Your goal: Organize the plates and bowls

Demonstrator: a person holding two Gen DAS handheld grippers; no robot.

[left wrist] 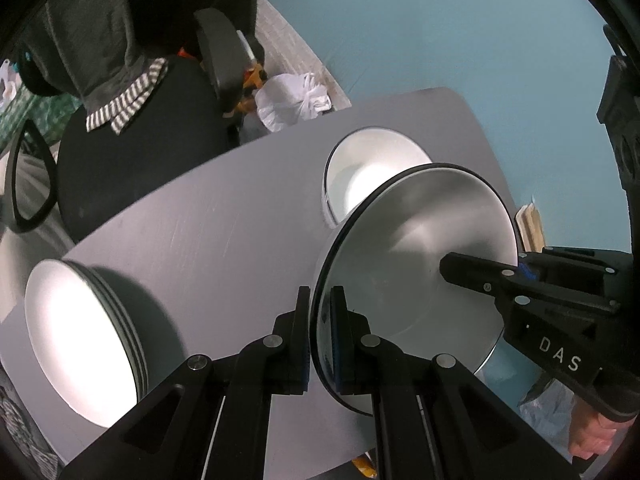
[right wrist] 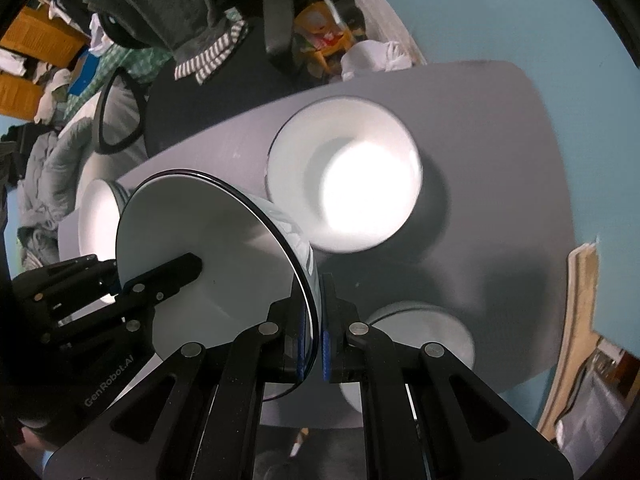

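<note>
Two grippers, left gripper point(left wrist: 320, 336) and right gripper point(right wrist: 316, 340), each clamped narrow on opposite rims of one large bowl point(left wrist: 420, 248), carried tilted above the grey table point(left wrist: 192, 216). Destination, by judgement: white bowl point(right wrist: 344, 184) at far right or plate stack point(left wrist: 84, 340) at near left; keep both grips level, lower evenly, release together.

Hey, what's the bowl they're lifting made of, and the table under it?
The bowl looks like glazed ceramic: a smooth glossy white inside, a thin dark rim and a painted pattern outside, though melamine can't be ruled out. The table looks like matte grey laminate or painted board, with fine scratches and no wood grain.
</note>
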